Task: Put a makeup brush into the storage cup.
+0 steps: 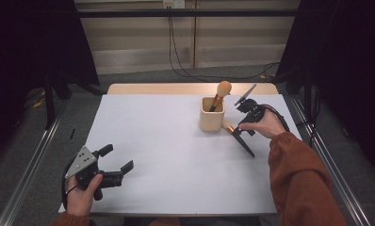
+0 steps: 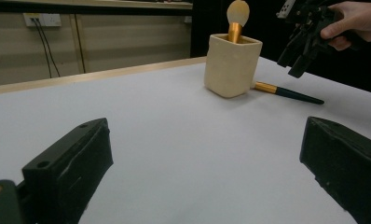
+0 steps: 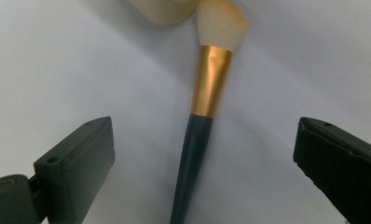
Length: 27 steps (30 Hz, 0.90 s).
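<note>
White tabletop (image 1: 167,141) held a dark-handled, gold-ferruled makeup brush (image 3: 207,93) lying at five o'clock of the cream holder (image 1: 211,115). Right gripper (image 1: 247,117) hovered wide open above it; light, slippery, best pinched mid-handle.

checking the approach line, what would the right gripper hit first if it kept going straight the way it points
Most likely the makeup brush lying on the table: the right gripper points down at its handle, which sits between the open jaws. Depth is hard to judge.
</note>
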### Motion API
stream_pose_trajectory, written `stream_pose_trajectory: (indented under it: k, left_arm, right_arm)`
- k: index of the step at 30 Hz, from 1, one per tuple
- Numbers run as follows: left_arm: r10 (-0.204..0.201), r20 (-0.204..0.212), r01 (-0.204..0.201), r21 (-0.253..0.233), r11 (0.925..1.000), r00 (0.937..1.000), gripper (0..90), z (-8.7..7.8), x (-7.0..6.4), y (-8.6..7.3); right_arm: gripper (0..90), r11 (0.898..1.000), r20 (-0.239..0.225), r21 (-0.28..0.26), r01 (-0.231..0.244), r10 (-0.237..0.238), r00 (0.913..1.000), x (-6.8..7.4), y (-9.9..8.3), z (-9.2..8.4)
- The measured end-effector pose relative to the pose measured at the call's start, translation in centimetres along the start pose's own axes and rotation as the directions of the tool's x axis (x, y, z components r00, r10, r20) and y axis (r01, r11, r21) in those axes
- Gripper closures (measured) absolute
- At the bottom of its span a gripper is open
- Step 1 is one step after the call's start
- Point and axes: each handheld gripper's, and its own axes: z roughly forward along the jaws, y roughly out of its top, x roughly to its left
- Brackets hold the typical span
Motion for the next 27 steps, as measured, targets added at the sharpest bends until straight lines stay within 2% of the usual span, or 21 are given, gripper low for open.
stream_pose_trajectory:
  k: [2,4,7,8,10,11,14,21,23,25,27]
  left_arm:
    - [-0.001,0.0,0.001,0.0,1.0,1.0,2.2,0.0,0.0,0.0]
    - [0.0,0.0,0.0,0.0,1.0,1.0,2.3,0.0,0.0,0.0]
    - [0.0,0.001,0.0,0.001,1.0,1.0,2.2,0.0,0.0,0.0]
    - [-0.001,0.0,0.001,0.001,1.0,1.0,2.3,0.0,0.0,0.0]
    - [-0.006,0.001,0.006,-0.003,1.0,1.0,2.2,0.0,-0.1,0.0]
    - [-0.005,0.002,0.005,0.0,1.0,1.0,2.2,0.0,-0.1,0.0]
    - [0.001,0.0,-0.001,0.005,1.0,1.0,2.2,0.0,-0.1,0.0]
    - [0.0,-0.001,0.0,0.004,1.0,1.0,2.3,0.0,0.0,0.0]
    - [0.001,0.0,-0.001,0.005,1.0,1.0,2.2,0.0,0.0,0.0]
    - [-0.001,0.0,0.001,0.003,1.0,1.0,2.2,0.0,0.0,0.0]
    - [0.0,0.001,0.0,0.004,1.0,1.0,2.2,-0.1,0.0,0.0]
  right_arm:
    - [3.7,1.0,0.005,0.015,-0.011,0.011,0.9999,0.0,0.1,0.3]
    - [7.5,1.0,0.001,0.025,0.002,-0.002,1.0,-0.1,0.1,0.6]
    - [10.2,0.999,-0.004,0.046,-0.002,0.003,1.0,0.0,0.2,1.0]
    - [13.2,0.999,-0.009,0.051,-0.005,0.006,0.9999,0.0,0.2,1.2]
    - [25.7,0.999,-0.026,0.042,0.0,0.001,0.9996,-0.1,0.2,1.4]
    - [26.2,0.999,-0.028,0.043,0.012,-0.011,0.9995,-0.1,0.2,1.6]
    - [29.6,0.998,-0.002,0.059,0.011,-0.01,0.9999,0.1,0.3,2.0]
    - [42.1,0.998,0.016,0.064,-0.003,0.002,0.9999,-0.1,0.3,2.8]
    - [43.5,0.997,0.017,0.073,-0.003,0.002,0.9999,-0.1,0.3,3.1]
    - [44.1,0.997,0.017,0.078,-0.021,0.02,0.9997,-0.1,0.4,3.3]
    - [44.8,0.997,0.025,0.081,-0.012,0.01,0.9996,-0.1,0.4,3.5]
